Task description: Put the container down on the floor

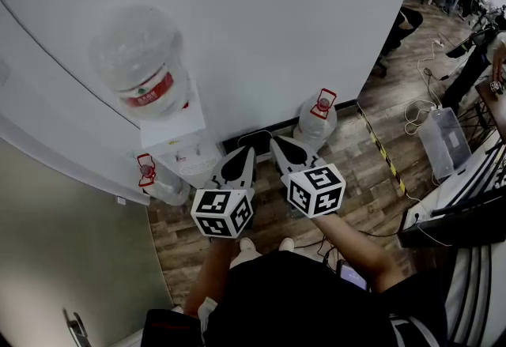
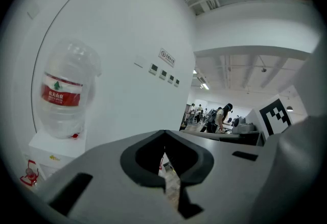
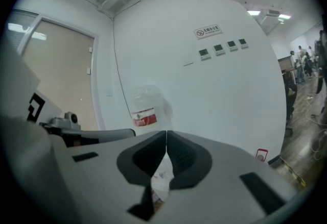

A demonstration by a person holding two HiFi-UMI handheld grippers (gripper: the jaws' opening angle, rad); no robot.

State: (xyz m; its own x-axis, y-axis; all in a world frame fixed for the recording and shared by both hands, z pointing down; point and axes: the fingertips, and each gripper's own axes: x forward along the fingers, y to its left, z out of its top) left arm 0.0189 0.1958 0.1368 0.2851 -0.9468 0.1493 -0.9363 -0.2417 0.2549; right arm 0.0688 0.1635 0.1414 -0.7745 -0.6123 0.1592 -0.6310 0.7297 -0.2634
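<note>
Left tongs (image 1: 240,157) and right tongs (image 1: 286,149) both closed, empty. Clear plastic water jug with red label (image 1: 142,61) sits atop white dispenser (image 1: 186,154). Red-handled clear jug (image 1: 316,122) and second red-handled jug (image 1: 158,183) stand on wooden floor (image 1: 352,175), flanking it.

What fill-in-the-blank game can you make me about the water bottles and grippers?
The upside-down bottle on the dispenser wears a ___ label.
Beside the dispenser, ___ more bottles sit on the floor.
Both the left gripper and the right gripper have their jaws ___.
Missing words: red, two, shut.
</note>
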